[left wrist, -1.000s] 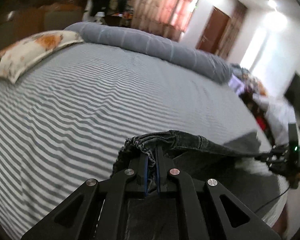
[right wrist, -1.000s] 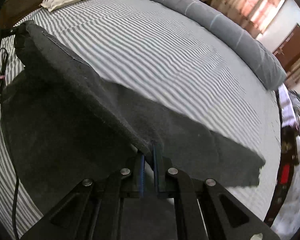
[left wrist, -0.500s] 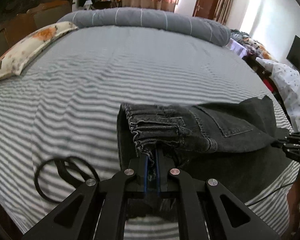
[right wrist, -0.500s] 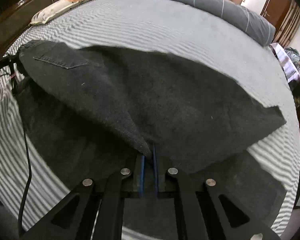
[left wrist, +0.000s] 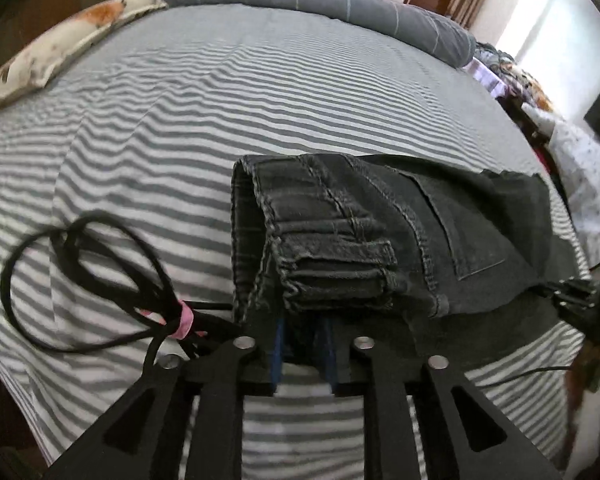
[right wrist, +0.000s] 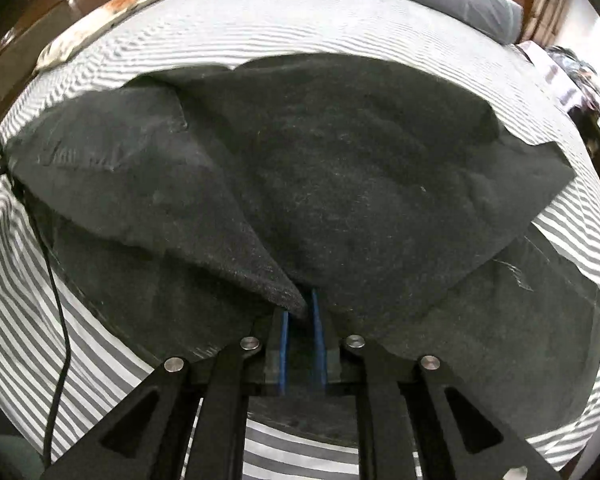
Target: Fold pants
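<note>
1. The dark grey denim pants (left wrist: pixel 364 240) lay folded on the grey-and-white striped bed sheet (left wrist: pixel 180 112), filling the centre and right of the left wrist frame, waistband toward the lens.
2. The left gripper (left wrist: pixel 303 344) had its blue-padded fingers (left wrist: pixel 278 340) parted slightly, the waistband edge just in front; no grip was evident.
3. The right gripper (right wrist: pixel 300 320) showed fingers (right wrist: pixel 318 332) narrowly apart, a fold tip of the pants (right wrist: pixel 340 168) lying between them; whether they pinched it could not be told.
4. A coiled black cable with pink tie (left wrist: pixel 100 272) lay on the sheet at lower left; a floral cream pillow (left wrist: pixel 60 48) sat at upper left.
</note>
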Action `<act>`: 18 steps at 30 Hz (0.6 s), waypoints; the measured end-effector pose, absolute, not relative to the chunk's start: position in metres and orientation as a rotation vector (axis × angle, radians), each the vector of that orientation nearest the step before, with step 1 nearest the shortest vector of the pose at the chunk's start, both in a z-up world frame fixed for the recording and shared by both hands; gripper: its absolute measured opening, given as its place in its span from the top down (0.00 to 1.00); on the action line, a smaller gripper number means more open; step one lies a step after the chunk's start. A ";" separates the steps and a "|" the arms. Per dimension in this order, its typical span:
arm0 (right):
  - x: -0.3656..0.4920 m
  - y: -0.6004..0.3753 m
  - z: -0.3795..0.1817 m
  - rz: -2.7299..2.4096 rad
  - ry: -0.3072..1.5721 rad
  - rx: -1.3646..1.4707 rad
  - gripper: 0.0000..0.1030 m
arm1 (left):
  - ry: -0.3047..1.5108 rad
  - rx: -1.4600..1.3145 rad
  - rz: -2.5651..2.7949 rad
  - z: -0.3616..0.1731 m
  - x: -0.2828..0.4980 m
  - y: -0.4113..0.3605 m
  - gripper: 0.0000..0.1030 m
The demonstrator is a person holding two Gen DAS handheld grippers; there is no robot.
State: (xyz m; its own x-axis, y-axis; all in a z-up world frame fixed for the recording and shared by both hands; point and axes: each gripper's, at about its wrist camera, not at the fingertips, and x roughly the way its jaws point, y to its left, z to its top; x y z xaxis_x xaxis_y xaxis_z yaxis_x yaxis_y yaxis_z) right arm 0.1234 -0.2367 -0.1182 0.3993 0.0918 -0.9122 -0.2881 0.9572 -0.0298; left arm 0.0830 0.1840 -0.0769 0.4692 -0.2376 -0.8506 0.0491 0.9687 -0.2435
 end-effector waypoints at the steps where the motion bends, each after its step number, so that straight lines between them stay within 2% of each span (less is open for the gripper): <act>1: 0.121 -0.237 -0.116 0.240 1.127 -0.184 0.85 | 1.076 -0.213 -0.179 -0.074 0.080 0.186 0.76; 5: 0.111 -0.235 -0.106 0.236 1.100 -0.124 0.75 | 1.095 -0.340 -0.188 -0.067 0.062 0.198 0.58; 9: 0.095 -0.236 -0.094 0.253 1.075 -0.070 0.74 | 1.113 -0.624 -0.269 -0.067 0.046 0.209 0.49; 11: 0.086 -0.240 -0.093 0.268 1.077 -0.006 0.69 | 1.129 -0.737 -0.296 -0.073 0.046 0.209 0.47; 18: 0.071 -0.261 -0.103 0.255 1.078 0.174 0.67 | 1.083 -0.895 -0.278 -0.081 0.066 0.200 0.45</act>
